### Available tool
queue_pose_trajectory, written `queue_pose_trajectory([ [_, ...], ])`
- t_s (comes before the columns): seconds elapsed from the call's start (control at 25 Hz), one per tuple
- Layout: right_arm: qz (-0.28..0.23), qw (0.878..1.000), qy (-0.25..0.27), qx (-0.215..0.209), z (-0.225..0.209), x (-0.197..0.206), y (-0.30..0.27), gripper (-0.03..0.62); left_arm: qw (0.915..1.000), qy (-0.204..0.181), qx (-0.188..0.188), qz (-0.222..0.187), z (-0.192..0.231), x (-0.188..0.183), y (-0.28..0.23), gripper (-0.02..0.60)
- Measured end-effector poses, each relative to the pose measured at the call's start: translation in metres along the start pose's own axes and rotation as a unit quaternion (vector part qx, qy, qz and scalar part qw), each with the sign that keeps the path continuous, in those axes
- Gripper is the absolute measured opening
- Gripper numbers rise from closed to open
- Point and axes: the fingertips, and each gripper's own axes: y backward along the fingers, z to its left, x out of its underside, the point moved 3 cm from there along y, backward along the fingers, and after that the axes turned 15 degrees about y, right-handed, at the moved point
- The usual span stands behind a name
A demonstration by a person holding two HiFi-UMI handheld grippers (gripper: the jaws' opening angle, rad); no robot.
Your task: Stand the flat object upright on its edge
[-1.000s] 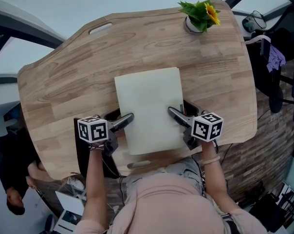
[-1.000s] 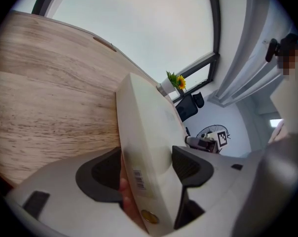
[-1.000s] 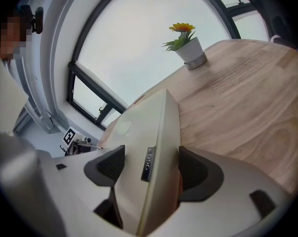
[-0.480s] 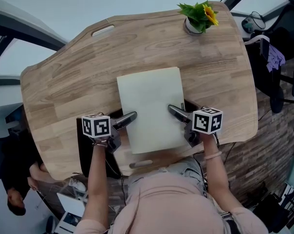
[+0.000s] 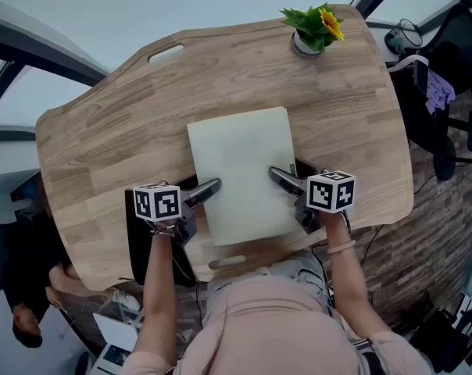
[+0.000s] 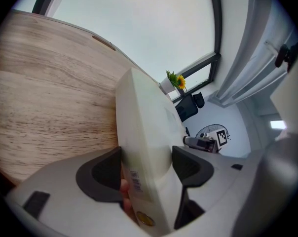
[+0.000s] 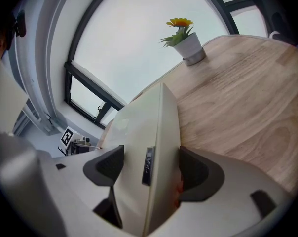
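The flat object is a cream slab point(image 5: 244, 170), lying lengthways on the middle of the wooden table point(image 5: 103, 131). Both grippers hold it at its near end. My left gripper point(image 5: 209, 187) is shut on the near left side, with its marker cube to the left. My right gripper point(image 5: 279, 176) is shut on the near right side. In the left gripper view the slab point(image 6: 144, 132) fills the gap between the jaws of that gripper point(image 6: 146, 167), a barcode label showing on its edge. In the right gripper view the slab point(image 7: 149, 127) is clamped by the right gripper point(image 7: 149, 169). Whether the near end is off the table, I cannot tell.
A potted sunflower point(image 5: 314, 26) stands at the table's far right edge. A handle slot point(image 5: 166, 53) is cut near the far left edge. An office chair point(image 5: 447, 131) stands off the table's right side. A person point(image 5: 25, 319) is at the lower left.
Both grippers keep their hold on the slab and have barely moved. The head view has shifted slightly.
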Motion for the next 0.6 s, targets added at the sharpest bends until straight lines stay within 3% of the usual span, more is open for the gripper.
queue_pose_trajectory([
  [0.6, -0.031, 0.998, 0.049, 0.016, 0.019, -0.010, 0.029, 0.342, 0.9976, -0.064, -0.007, -0.026, -0.032, 0.005, 0.015, 0.298],
])
